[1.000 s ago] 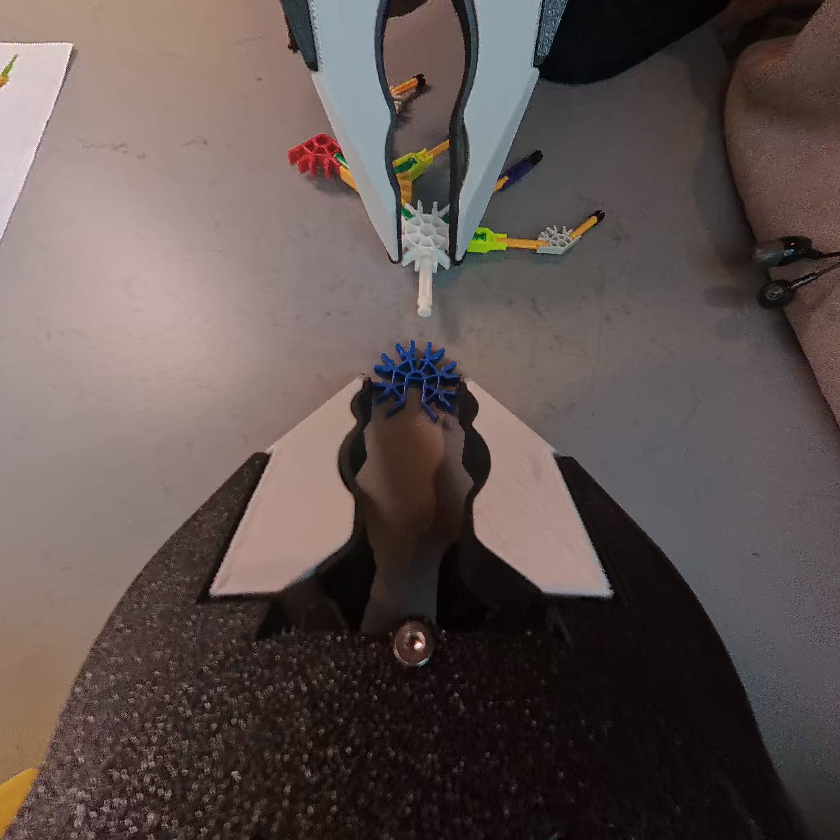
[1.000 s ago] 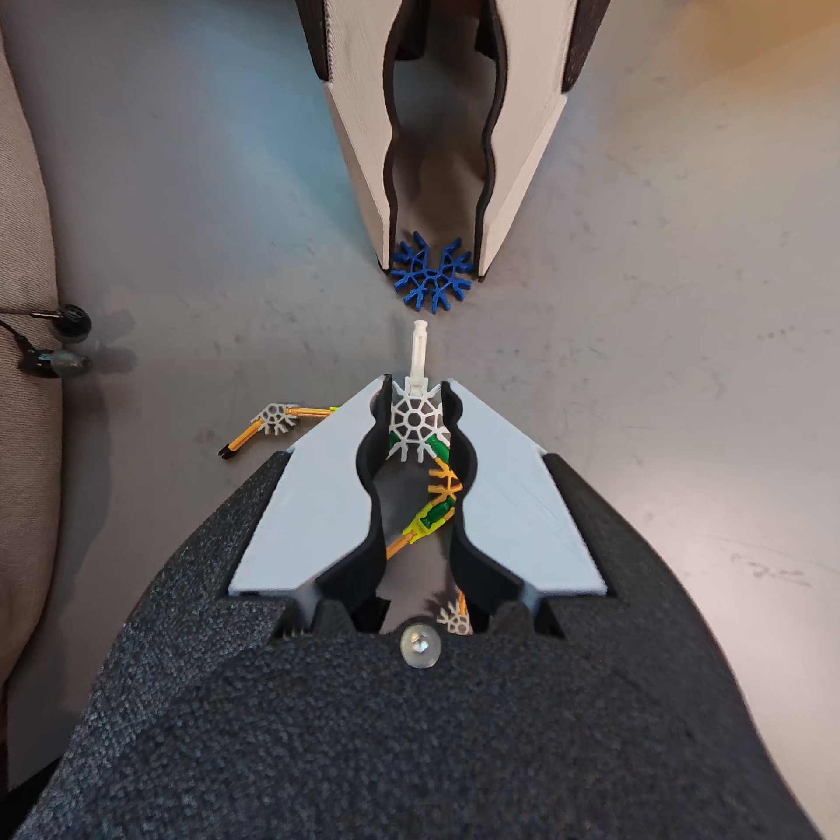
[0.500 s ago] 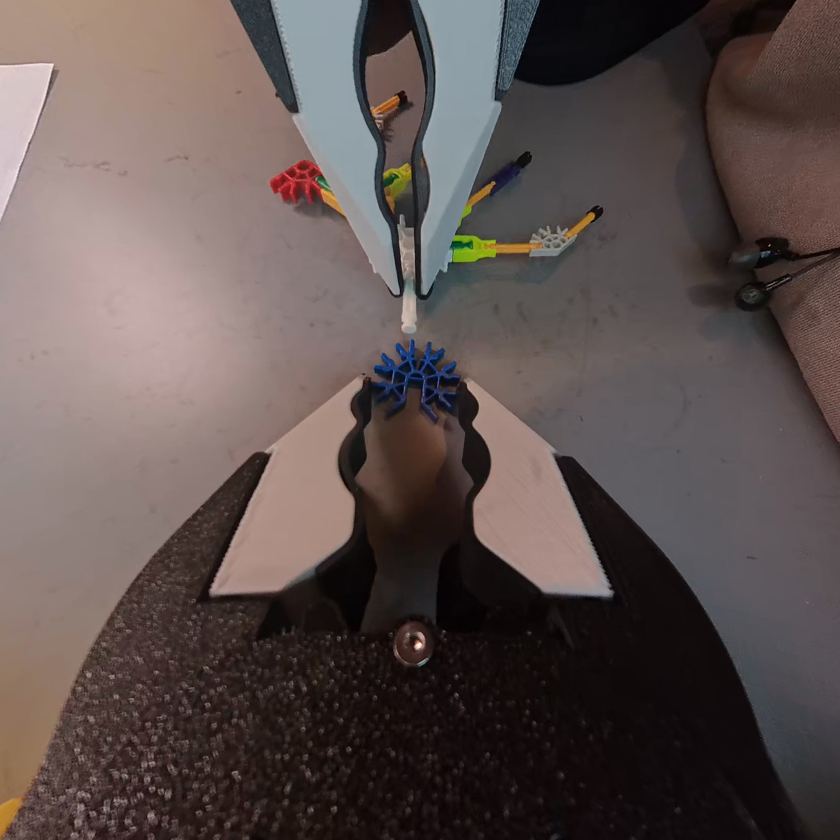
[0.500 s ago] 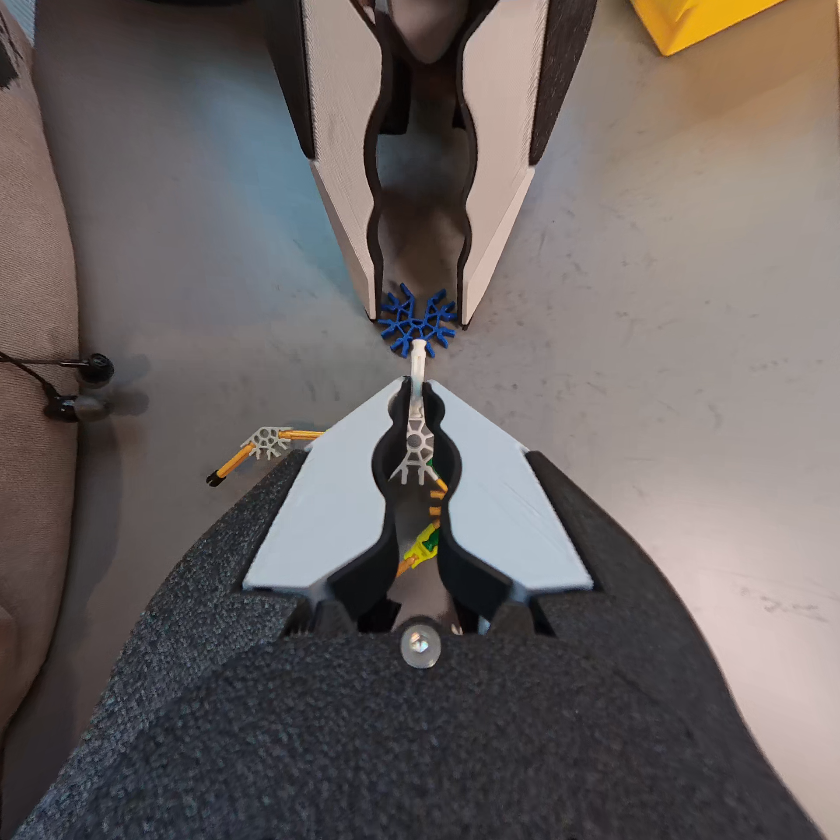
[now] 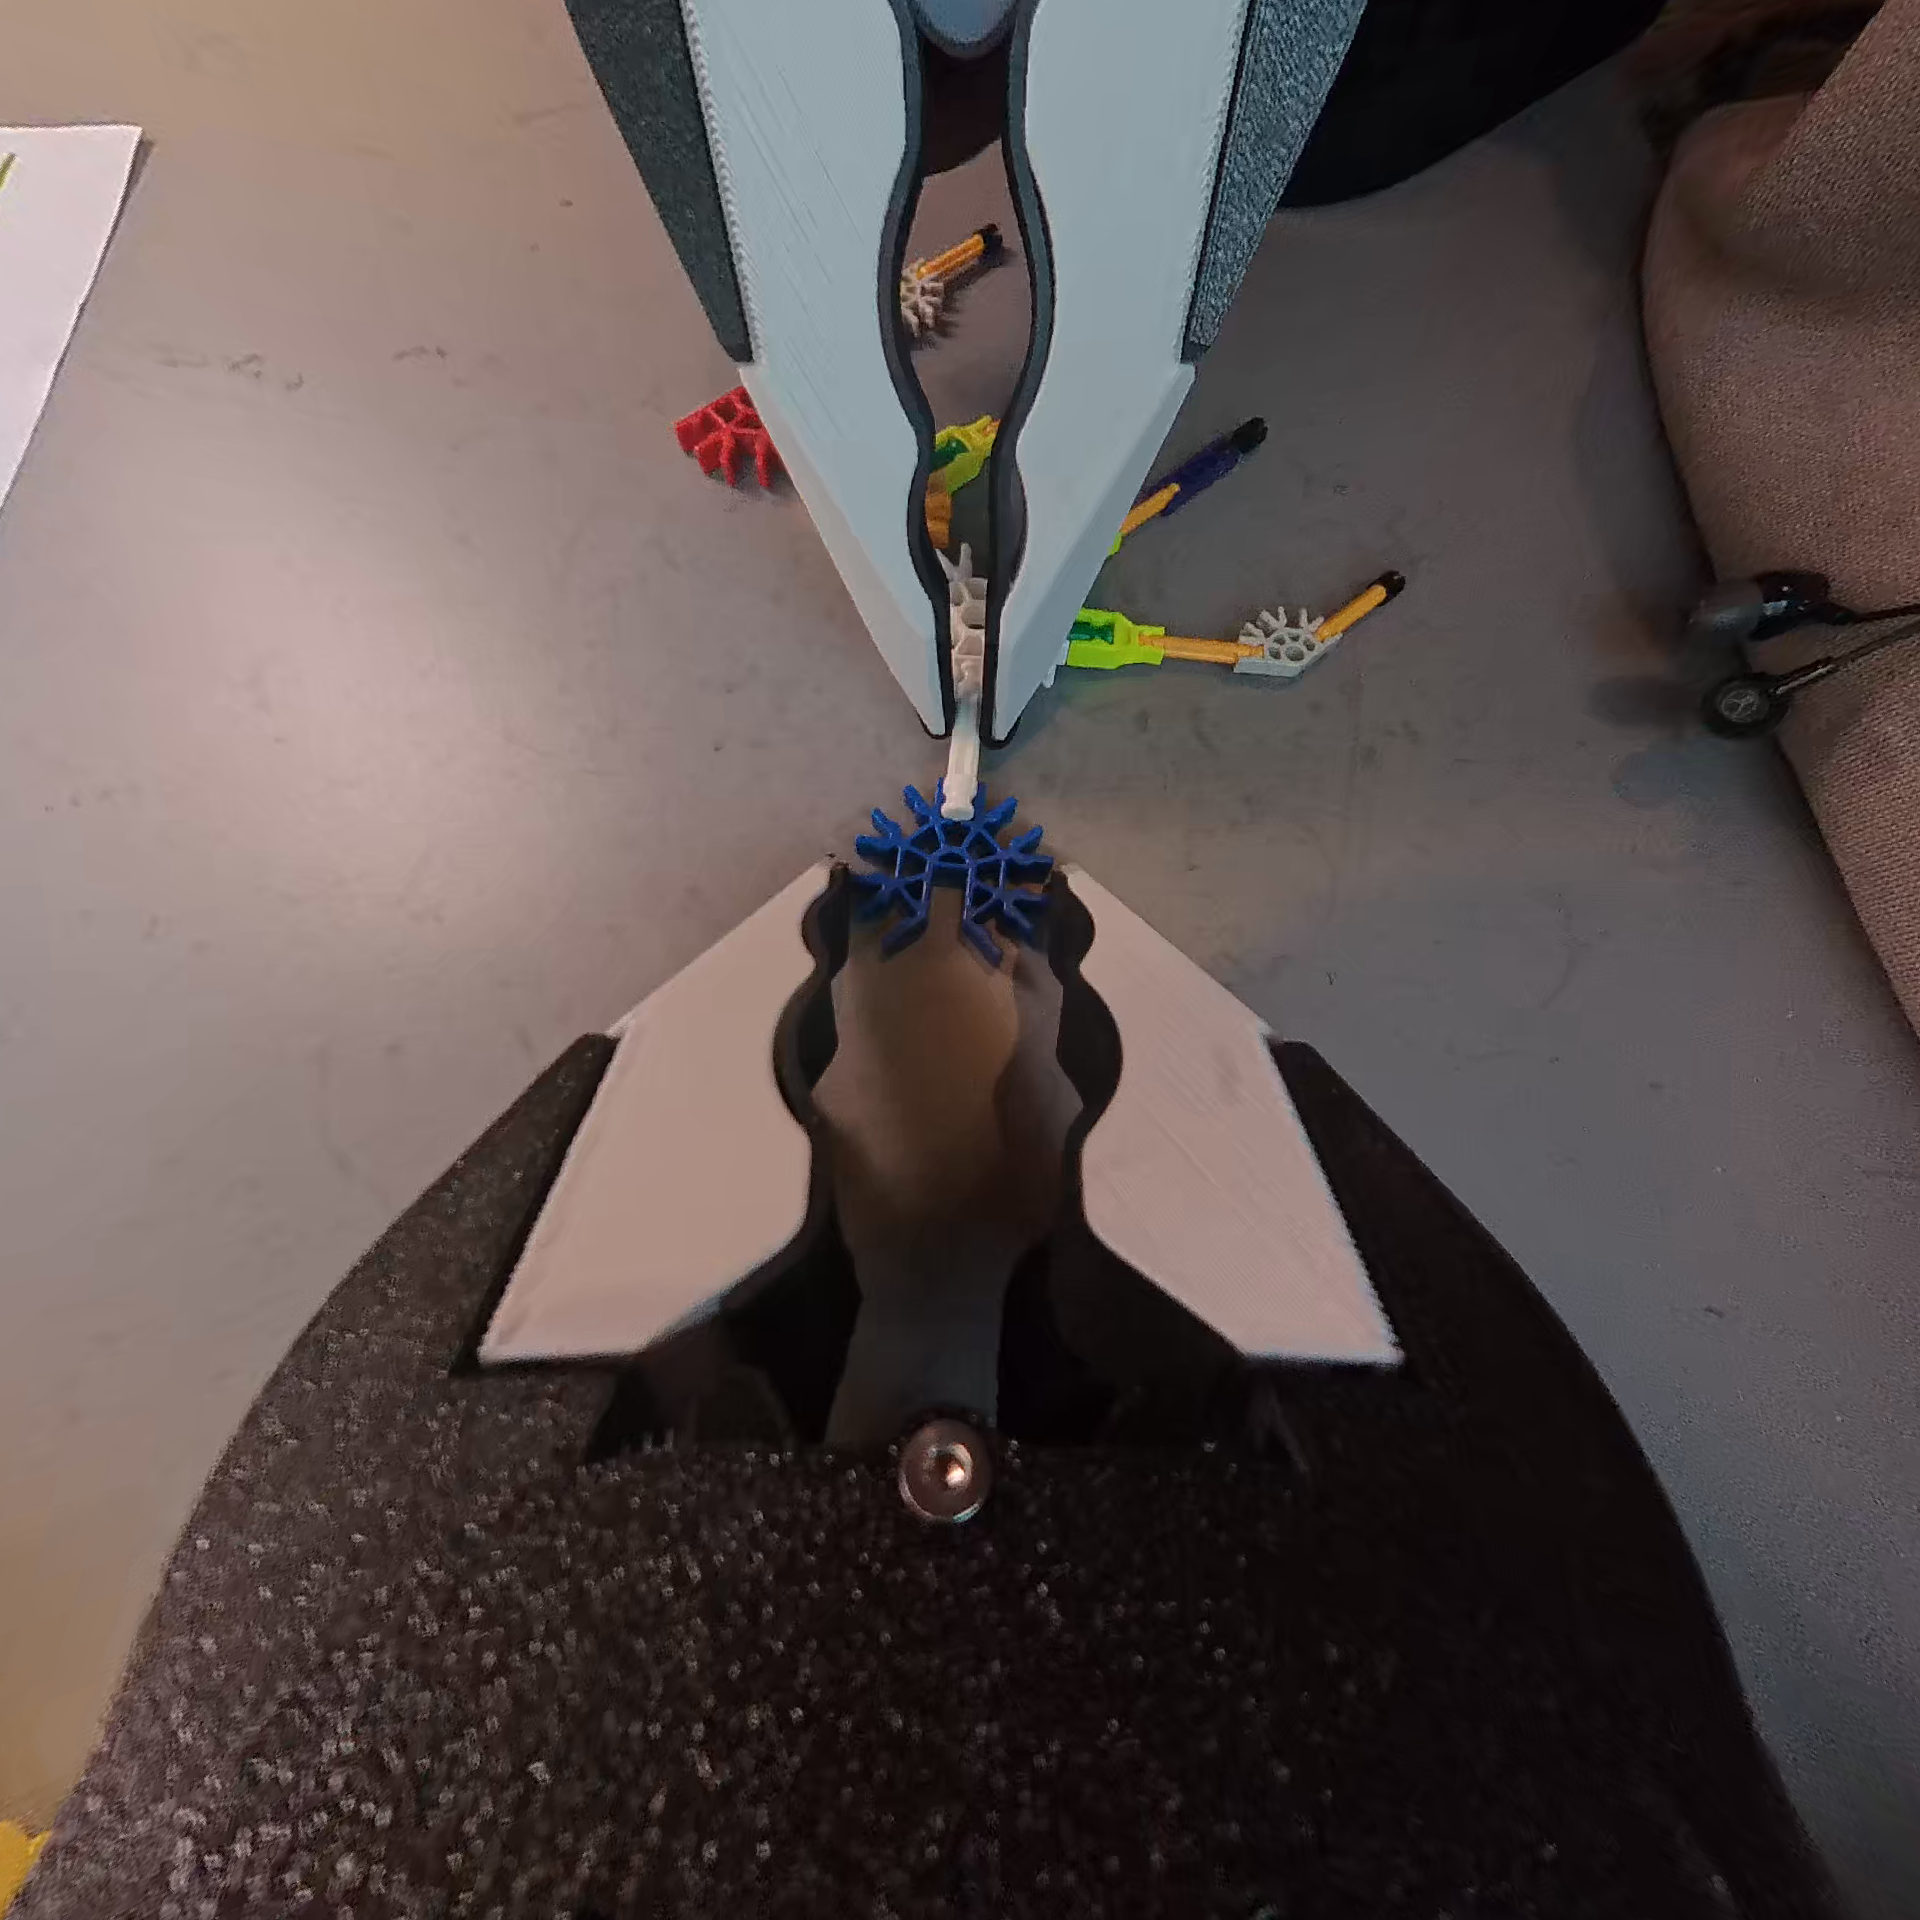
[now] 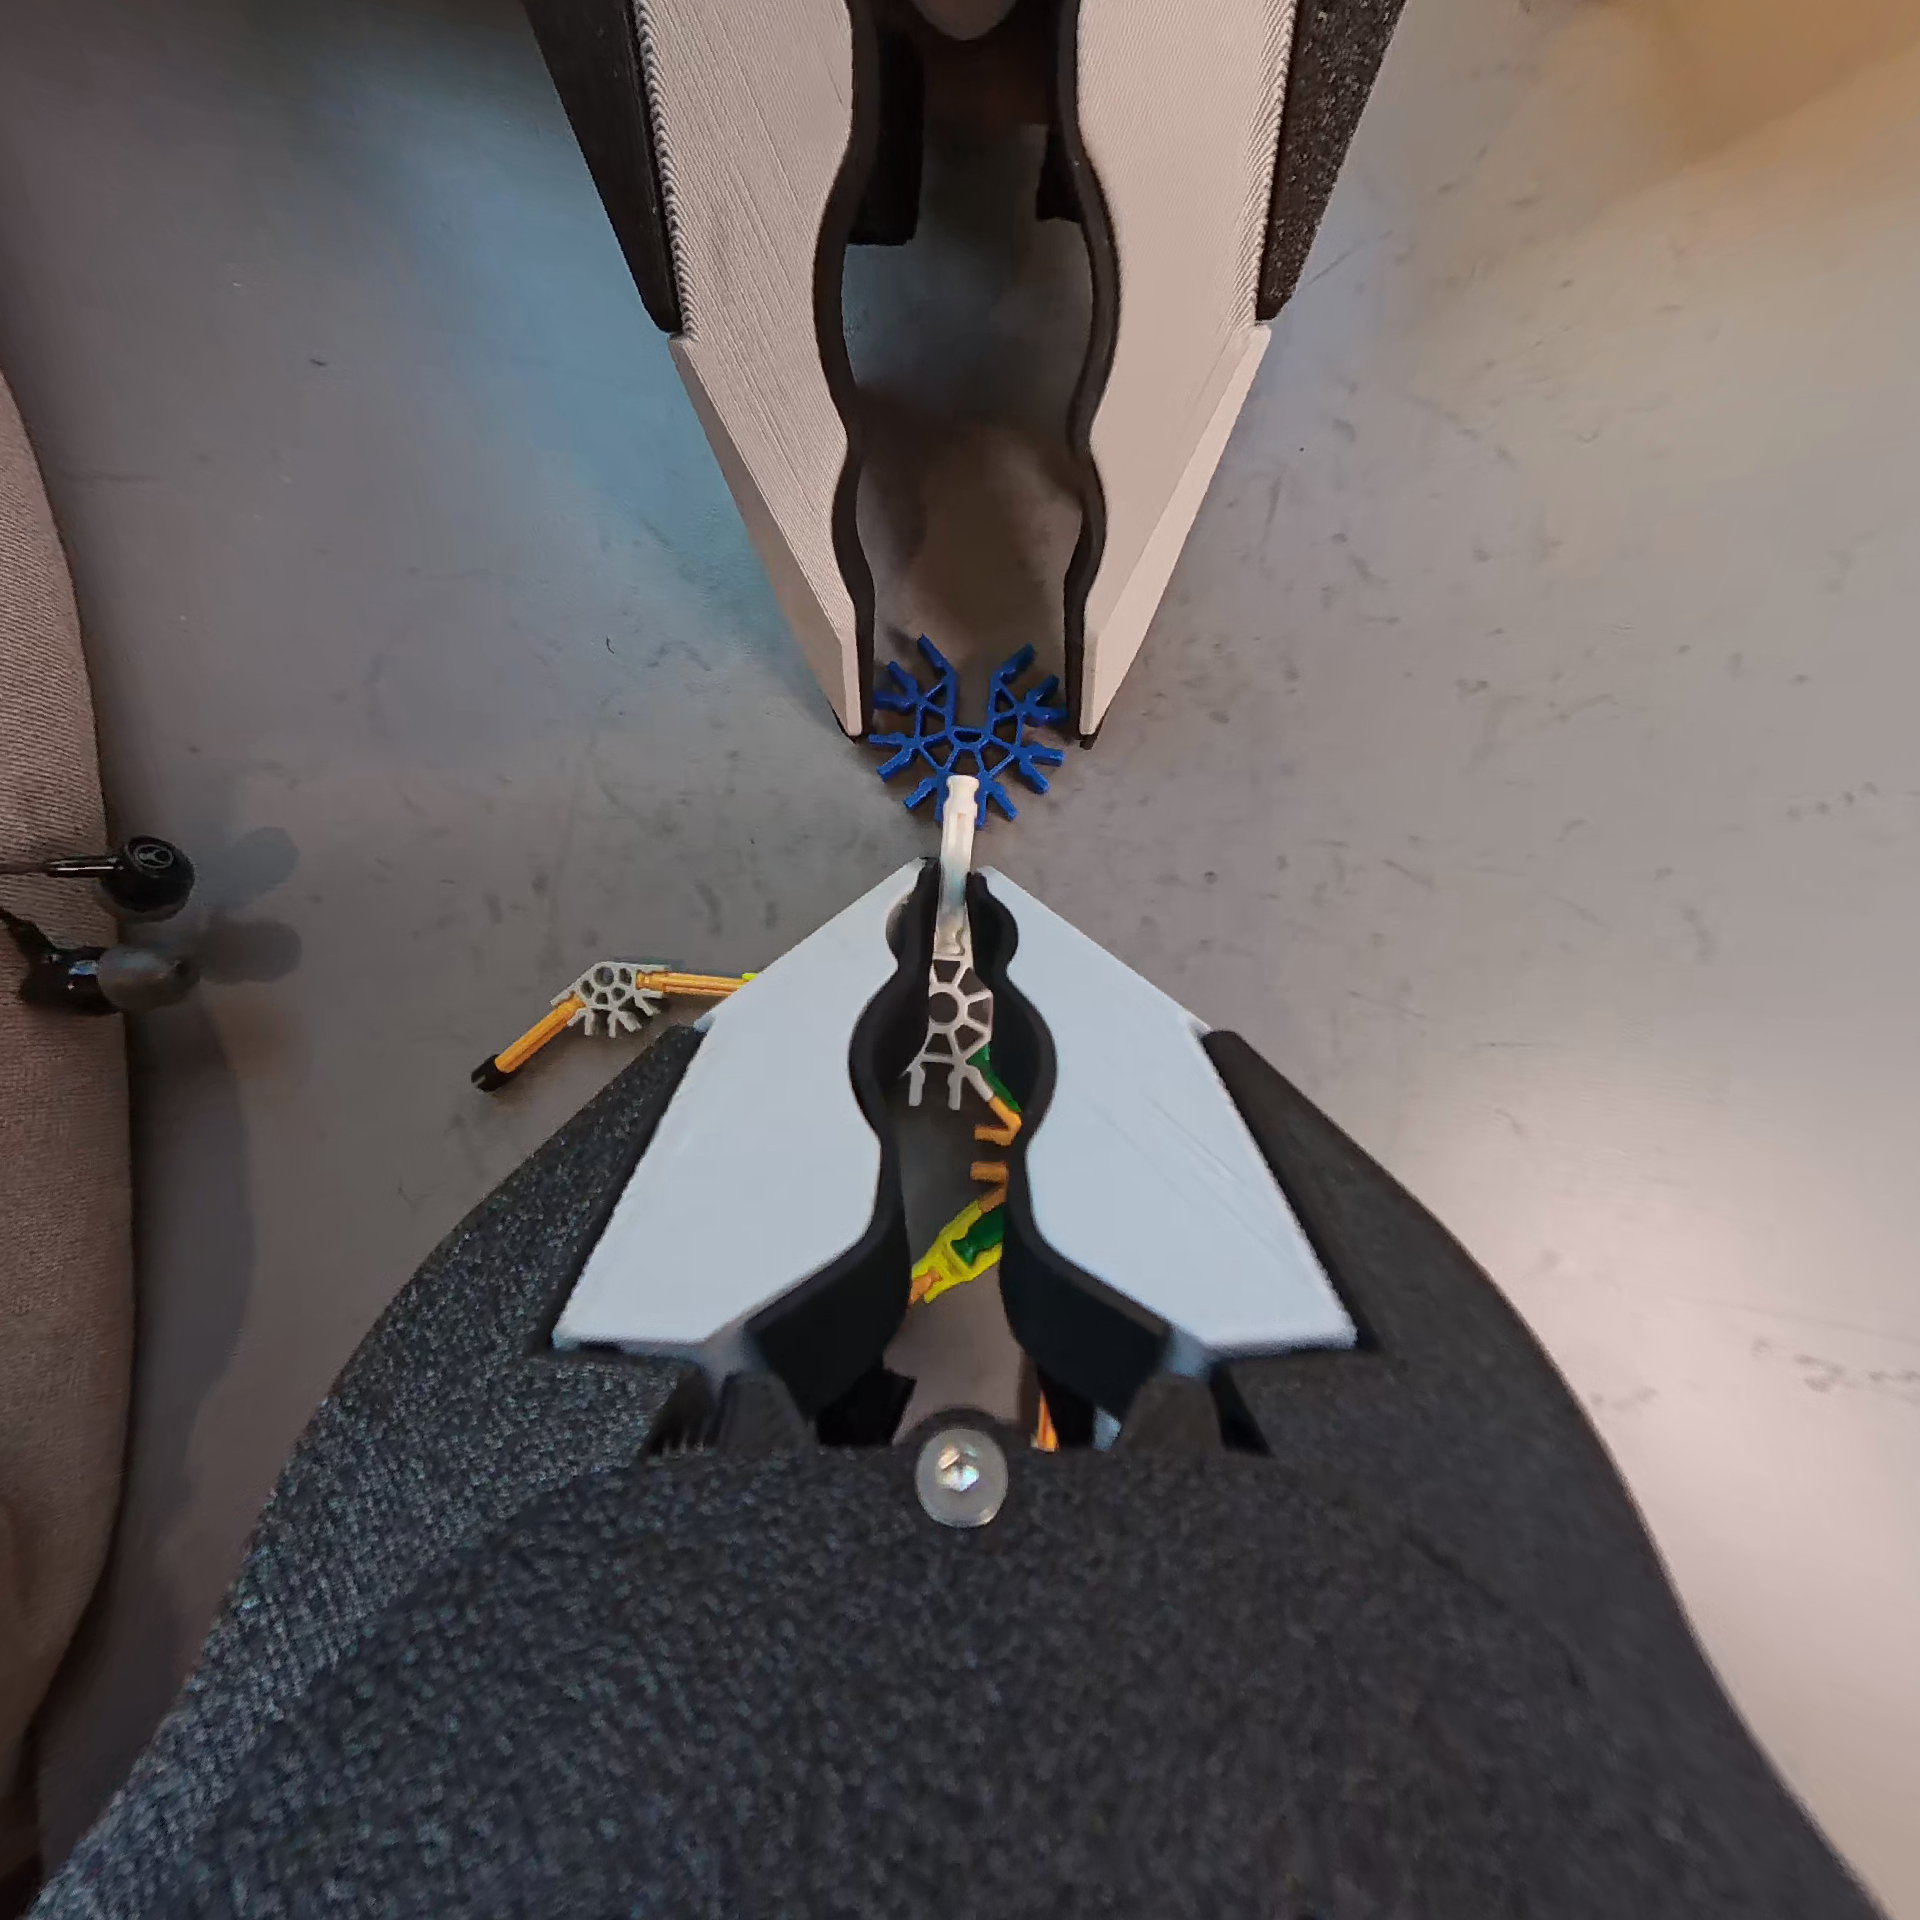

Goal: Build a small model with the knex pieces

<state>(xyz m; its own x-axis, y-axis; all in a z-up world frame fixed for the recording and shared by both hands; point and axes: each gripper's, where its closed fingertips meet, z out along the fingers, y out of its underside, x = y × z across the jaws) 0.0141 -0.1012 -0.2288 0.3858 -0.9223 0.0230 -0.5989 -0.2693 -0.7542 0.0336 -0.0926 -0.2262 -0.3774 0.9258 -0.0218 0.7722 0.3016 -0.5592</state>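
Note:
My left gripper [image 5: 948, 883] is shut on a blue snowflake-shaped connector [image 5: 951, 864], held flat at its fingertips just above the grey table. My right gripper [image 6: 948, 868] is shut on a short white rod [image 6: 954, 831] that is plugged into a white round connector [image 6: 951, 1029], part of a construction of yellow rods and green pieces. The rod's tip touches the blue connector [image 6: 966, 732] at its near edge. In the left wrist view the right gripper [image 5: 966, 732] faces mine, with the white rod [image 5: 961, 774] pointing at the blue connector.
On the grey table [image 5: 364, 727] lie a red connector [image 5: 727, 447], a grey connector with yellow rods [image 5: 1288, 644] and a purple piece [image 5: 1205, 468]. Earphones [image 5: 1756, 665] and beige fabric [image 5: 1808, 312] lie to the right. White paper [image 5: 52, 260] is at far left. Left and right tips are no more than a few centimetres apart.
The two grippers have closed the gap. The right gripper's jaws narrowed from around the white connector onto the rod, and the rod's tip now meets the blue connector.

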